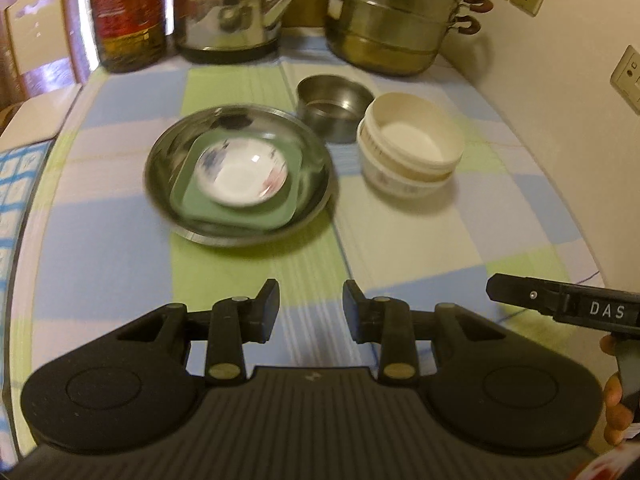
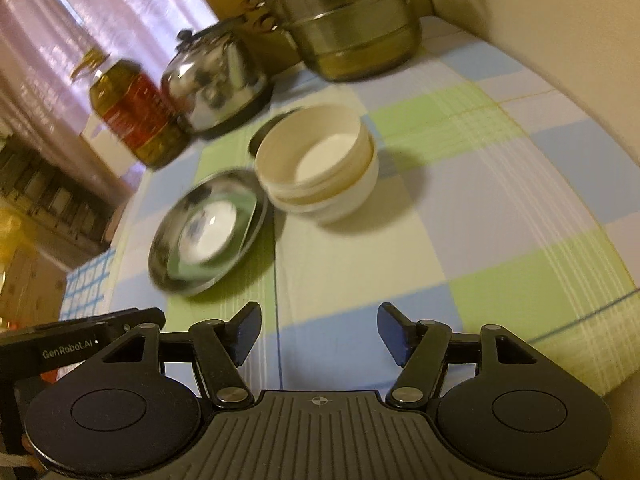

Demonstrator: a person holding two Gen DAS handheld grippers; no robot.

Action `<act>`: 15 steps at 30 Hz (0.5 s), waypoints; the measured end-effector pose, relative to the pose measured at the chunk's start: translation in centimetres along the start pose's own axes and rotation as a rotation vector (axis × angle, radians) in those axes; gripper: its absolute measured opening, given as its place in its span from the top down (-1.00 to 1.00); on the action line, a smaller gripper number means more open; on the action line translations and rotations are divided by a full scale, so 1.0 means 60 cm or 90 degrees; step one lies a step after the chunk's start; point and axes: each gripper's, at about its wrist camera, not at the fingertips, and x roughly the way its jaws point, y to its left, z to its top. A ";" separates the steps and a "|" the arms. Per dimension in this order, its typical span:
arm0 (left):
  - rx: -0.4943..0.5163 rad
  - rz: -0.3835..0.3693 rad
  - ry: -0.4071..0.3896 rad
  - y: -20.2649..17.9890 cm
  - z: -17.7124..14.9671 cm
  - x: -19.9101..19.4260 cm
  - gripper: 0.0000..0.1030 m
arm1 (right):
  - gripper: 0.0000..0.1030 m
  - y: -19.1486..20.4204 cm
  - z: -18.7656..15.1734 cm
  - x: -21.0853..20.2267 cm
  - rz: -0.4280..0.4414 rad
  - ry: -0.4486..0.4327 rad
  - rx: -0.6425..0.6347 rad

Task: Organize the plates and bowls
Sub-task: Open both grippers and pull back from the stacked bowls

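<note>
Beyond and left of your left gripper (image 1: 310,310), whose fingers stand partly apart with nothing between them, sits the steel plate (image 1: 168,152). It holds a green square dish (image 1: 188,204), which in turn holds a small white saucer (image 1: 240,176): largest below, smallest on top, so the plates nest stably. Ahead and right of the same fingers stand two cream bowls (image 1: 408,148), one seated inside the other for the same reason, with a small steel cup (image 1: 332,108) just behind them. The kettle (image 1: 228,8), oil bottle (image 1: 128,12) and steamer pot (image 1: 392,20) line the far edge of the checked tablecloth (image 1: 100,264), well clear of the work. Your right gripper (image 2: 318,334) hangs wider open and also empty; the cream bowls lie straight ahead of its fingers, the steel plate ahead and left. Both stacks look complete (the steel cup may remain to be sorted).
</note>
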 end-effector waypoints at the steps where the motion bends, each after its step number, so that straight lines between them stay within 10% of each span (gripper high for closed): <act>1: -0.004 0.003 0.002 0.001 -0.008 -0.005 0.40 | -0.25 0.001 -0.008 -0.002 0.003 0.006 -0.005; 15: -0.043 0.022 0.020 -0.023 -0.096 -0.047 0.40 | -0.26 0.005 -0.075 -0.019 0.035 0.059 -0.047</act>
